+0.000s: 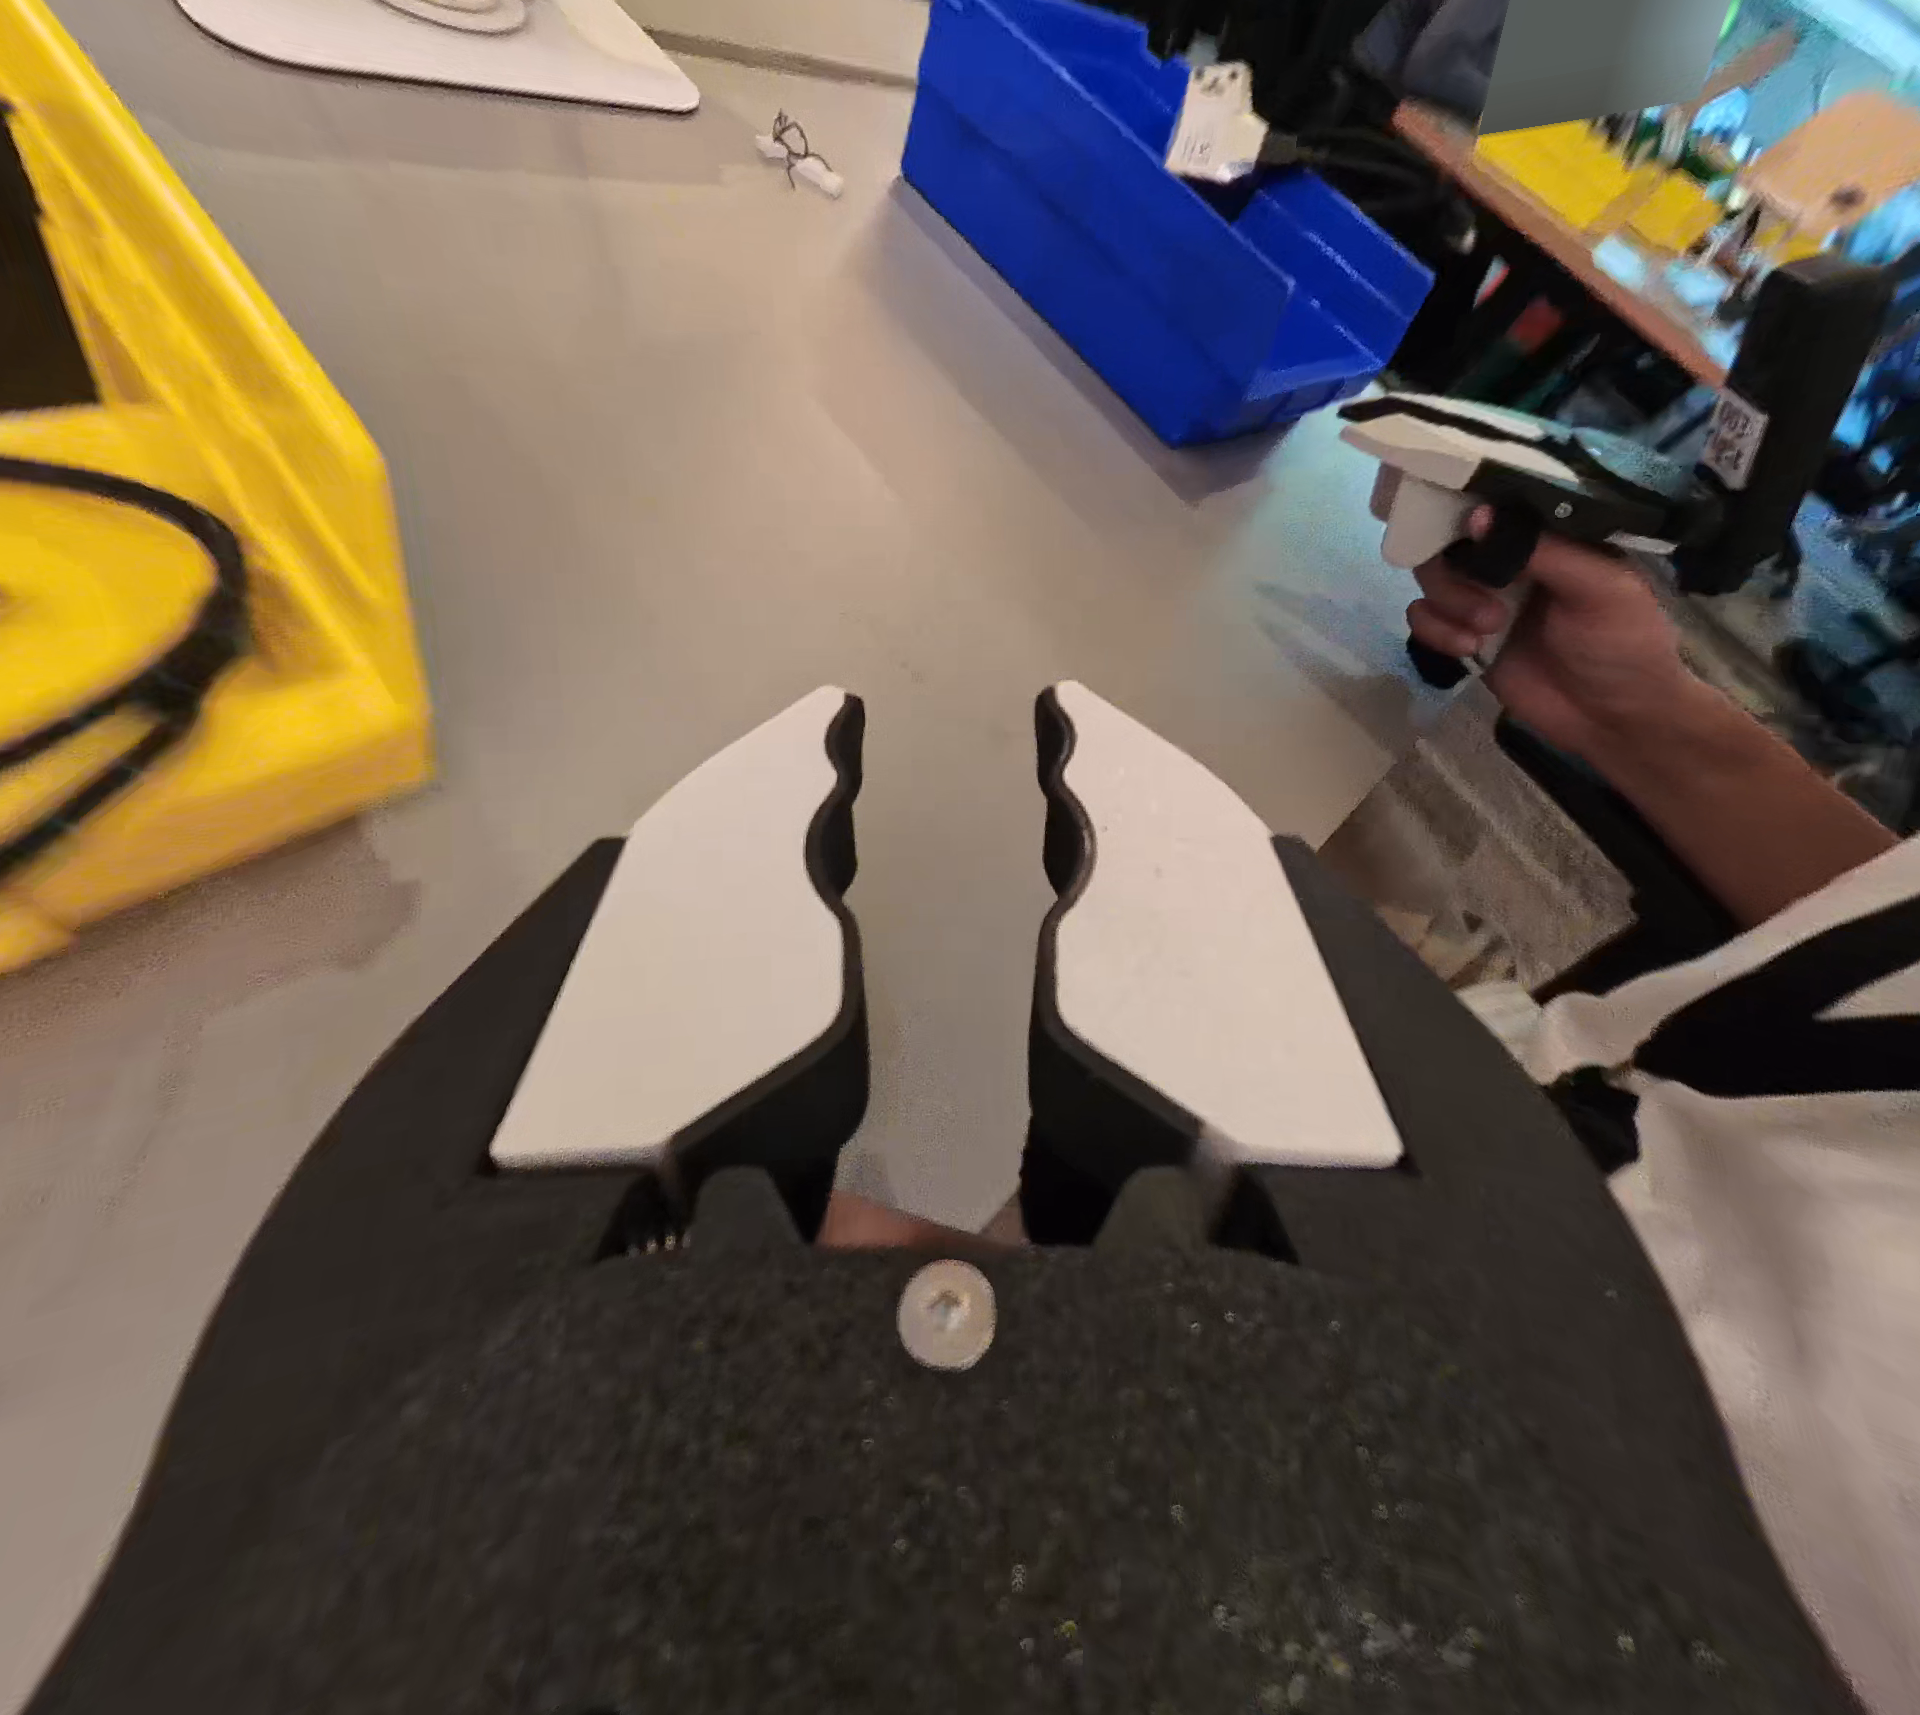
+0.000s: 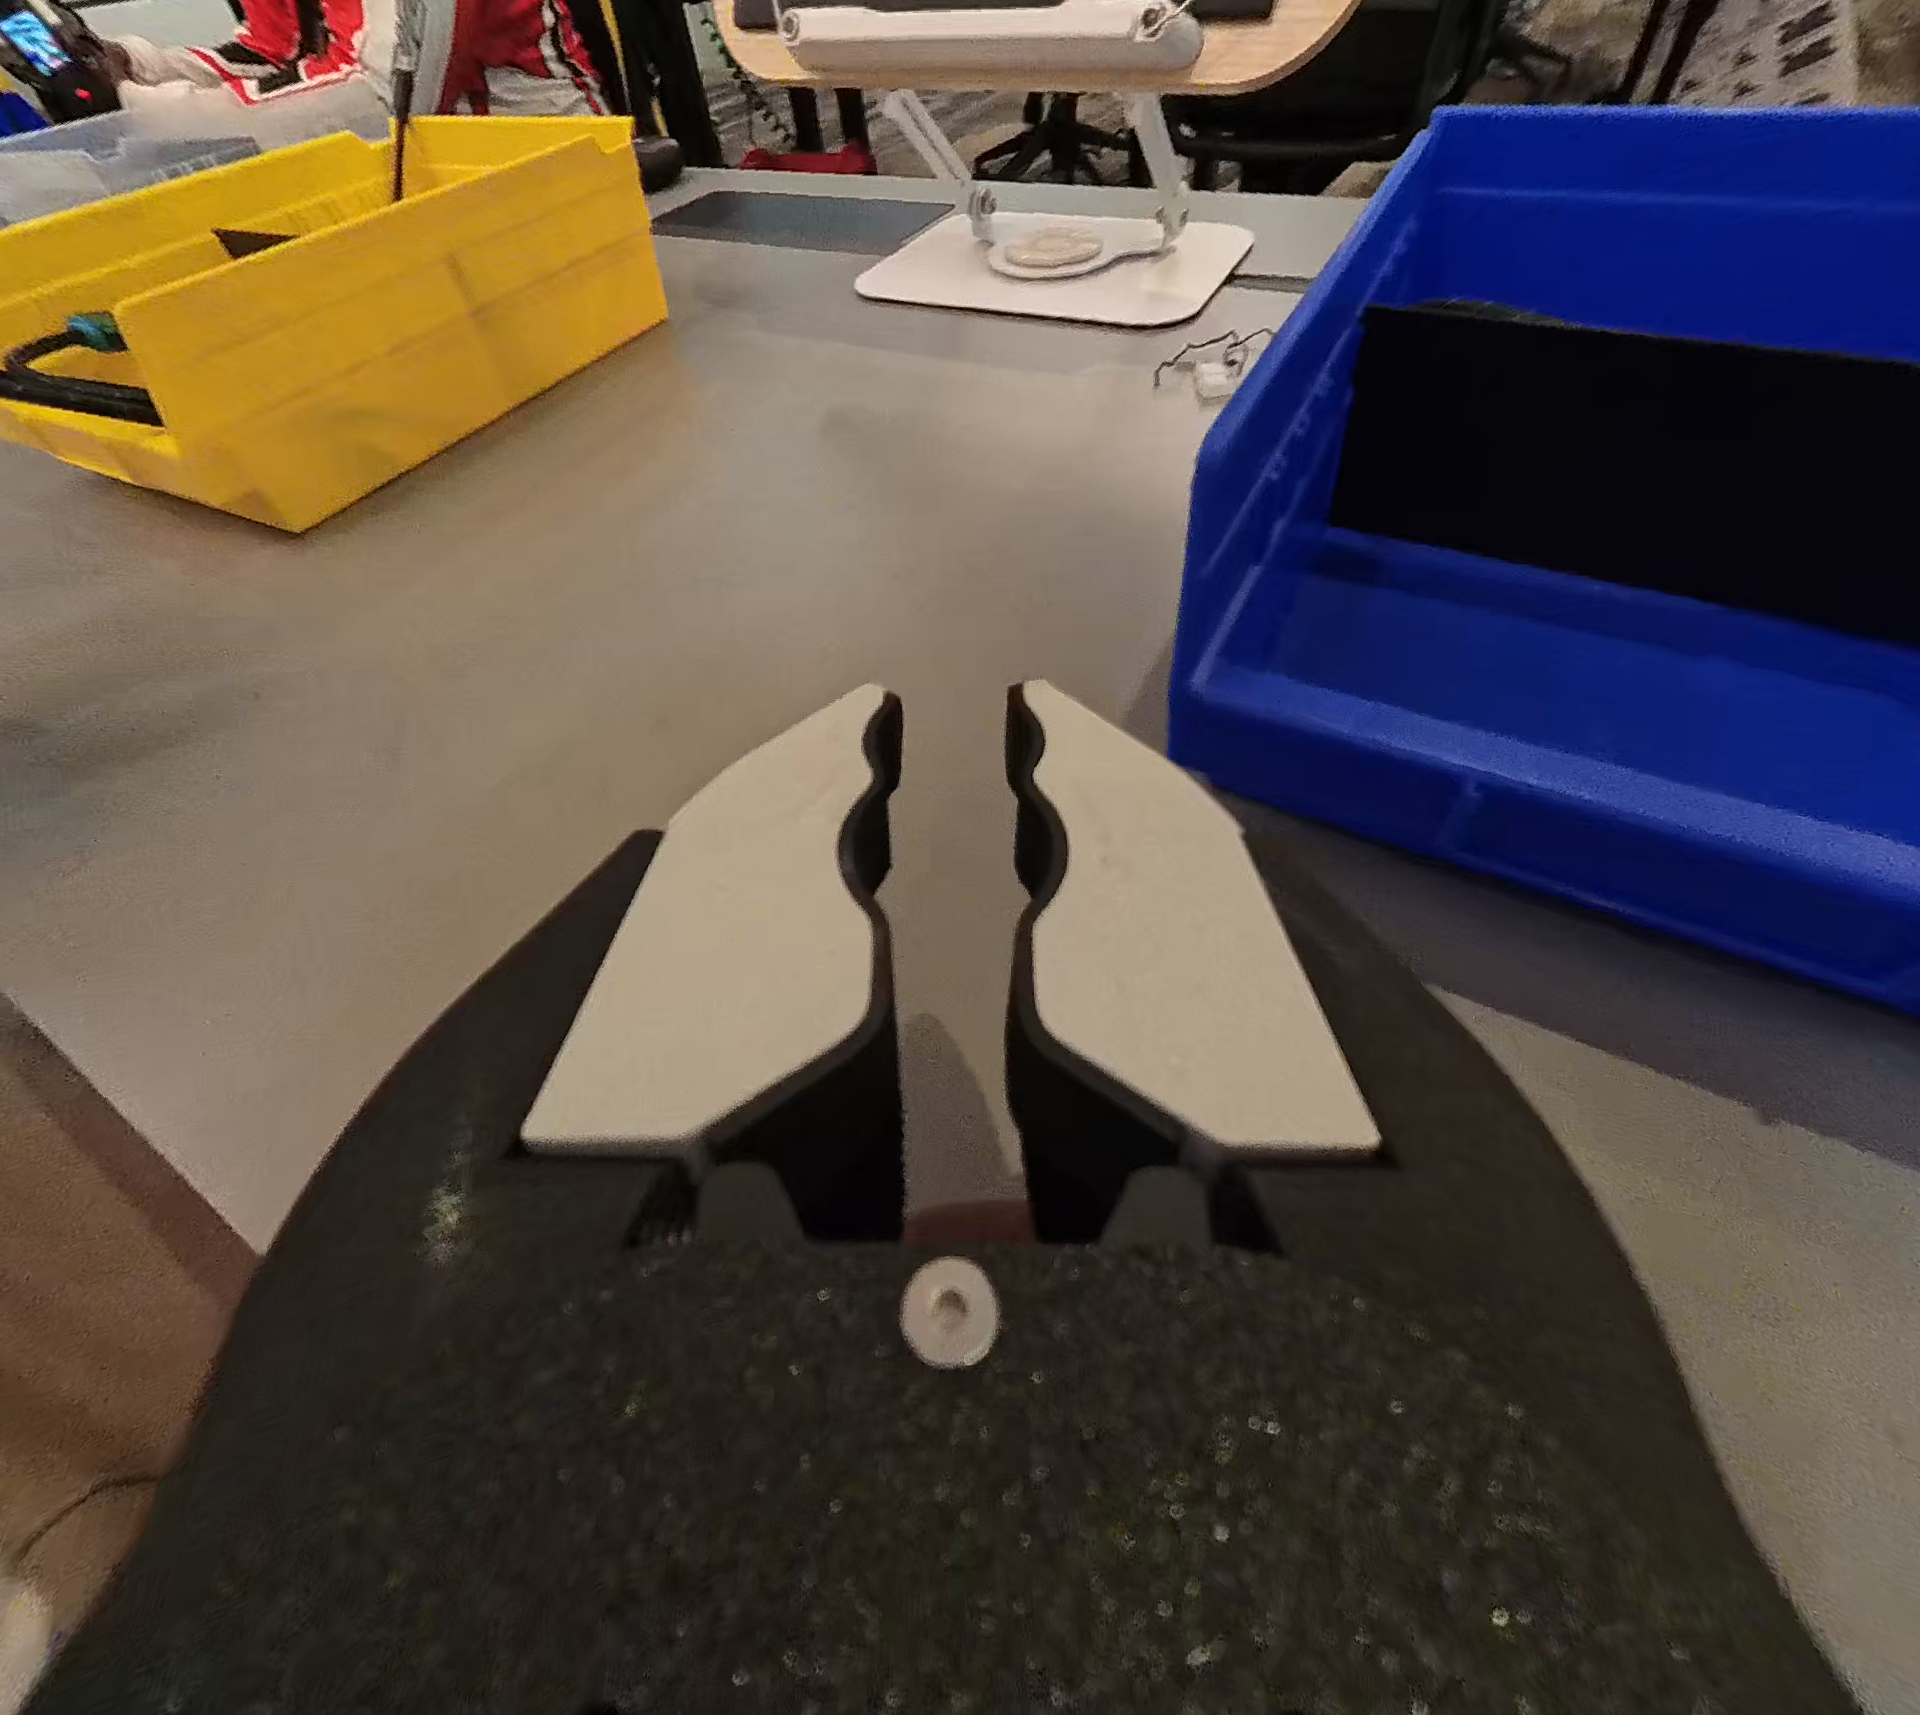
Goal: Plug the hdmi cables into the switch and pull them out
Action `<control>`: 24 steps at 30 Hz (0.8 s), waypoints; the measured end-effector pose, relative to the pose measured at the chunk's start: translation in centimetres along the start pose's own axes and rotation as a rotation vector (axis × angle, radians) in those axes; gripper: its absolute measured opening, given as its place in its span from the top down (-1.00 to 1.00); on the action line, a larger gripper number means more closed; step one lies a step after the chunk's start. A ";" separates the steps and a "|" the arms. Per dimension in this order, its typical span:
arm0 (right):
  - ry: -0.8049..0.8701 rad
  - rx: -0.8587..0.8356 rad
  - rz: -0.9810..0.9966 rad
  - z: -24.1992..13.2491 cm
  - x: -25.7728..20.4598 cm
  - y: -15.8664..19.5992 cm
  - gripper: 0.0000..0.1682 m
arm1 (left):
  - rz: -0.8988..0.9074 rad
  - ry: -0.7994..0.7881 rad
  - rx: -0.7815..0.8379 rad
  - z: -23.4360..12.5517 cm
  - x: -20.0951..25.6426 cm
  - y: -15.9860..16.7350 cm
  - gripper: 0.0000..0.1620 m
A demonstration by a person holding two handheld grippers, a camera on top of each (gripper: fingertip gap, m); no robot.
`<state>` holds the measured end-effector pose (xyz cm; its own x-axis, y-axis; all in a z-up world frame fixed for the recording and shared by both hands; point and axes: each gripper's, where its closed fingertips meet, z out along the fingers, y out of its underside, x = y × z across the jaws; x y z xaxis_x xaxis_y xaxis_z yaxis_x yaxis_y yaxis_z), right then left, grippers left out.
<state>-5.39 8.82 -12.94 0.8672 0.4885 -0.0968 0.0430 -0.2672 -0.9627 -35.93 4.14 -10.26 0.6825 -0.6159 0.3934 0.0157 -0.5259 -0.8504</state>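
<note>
My left gripper [image 1: 948,709] is open and empty, low over the grey table [image 1: 644,439]. My right gripper [image 2: 954,699] is open by a narrower gap and empty; it also shows in the left wrist view [image 1: 1361,429], held by a hand off the table's right edge. A yellow bin [image 1: 260,439] on the left holds black cables [image 1: 208,564]; in the right wrist view the bin [image 2: 416,315] shows the cables [image 2: 73,392] and a teal connector [image 2: 94,335]. A blue bin [image 1: 1091,231] holds a black plug [image 1: 1283,148] with a white tag [image 1: 1210,127]. No switch is clearly seen.
In the right wrist view the blue bin [image 2: 1558,730] holds a flat black panel [image 2: 1621,450]. A white tablet stand [image 2: 1060,263] stands at the back of the table, its base also in the left wrist view [image 1: 416,3]. A small wire tie [image 1: 795,148] lies near the blue bin. A person in red sits beyond. The gap from one gripper's tips to the other's is roughly 30 centimeters.
</note>
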 end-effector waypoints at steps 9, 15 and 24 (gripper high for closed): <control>-0.084 -0.023 0.043 1.0 -0.8 0.1 0.77 | 0.208 -0.387 -0.532 0.2 -16.8 -11.6 0.35; -0.120 -0.051 0.073 1.2 -0.8 0.7 0.74 | 0.087 -0.566 -0.877 3.5 -27.4 -11.3 0.24; -0.191 -0.070 0.167 1.7 -0.8 1.0 0.72 | -0.005 -0.567 -1.114 5.7 -31.3 -8.1 0.07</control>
<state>-6.91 9.61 -14.24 0.7558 0.5794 -0.3050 -0.0524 -0.4108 -0.9102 -53.27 31.04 -17.65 0.9069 -0.4189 -0.0452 -0.4185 -0.9080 0.0174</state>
